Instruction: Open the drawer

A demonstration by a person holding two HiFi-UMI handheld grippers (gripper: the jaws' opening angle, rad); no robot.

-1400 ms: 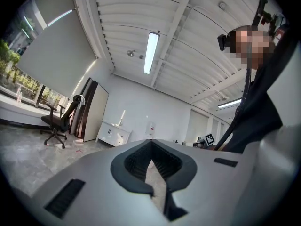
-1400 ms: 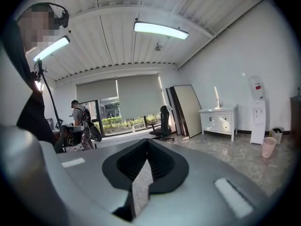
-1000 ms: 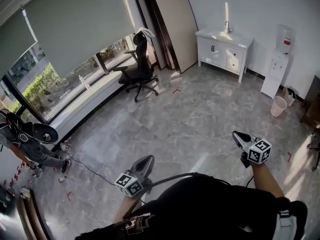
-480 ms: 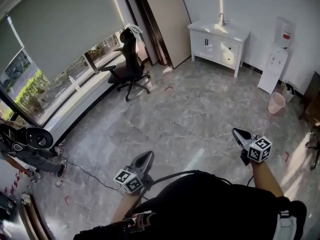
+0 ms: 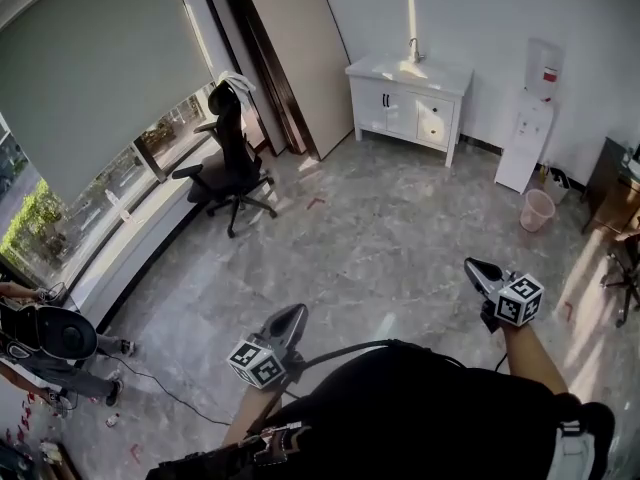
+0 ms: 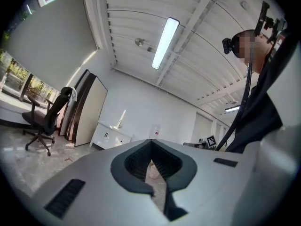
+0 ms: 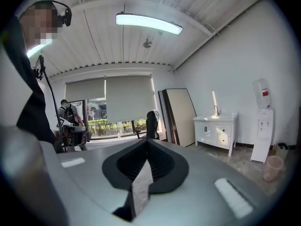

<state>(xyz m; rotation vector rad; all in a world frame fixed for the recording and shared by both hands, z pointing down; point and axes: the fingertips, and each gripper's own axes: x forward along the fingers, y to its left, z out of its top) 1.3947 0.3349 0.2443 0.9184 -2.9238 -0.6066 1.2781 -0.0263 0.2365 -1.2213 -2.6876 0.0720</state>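
A person is holding the left gripper (image 5: 296, 314) and right gripper (image 5: 473, 267), both jaws closed and empty, well apart from a white wooden sink cabinet (image 5: 408, 110).

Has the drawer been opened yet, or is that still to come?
Nothing done yet: the drawers of the white cabinet look shut. In hand: nothing; the left hand-held gripper and right hand-held gripper are both shut and empty, far from it. Left: reach it, grip a drawer, pull.
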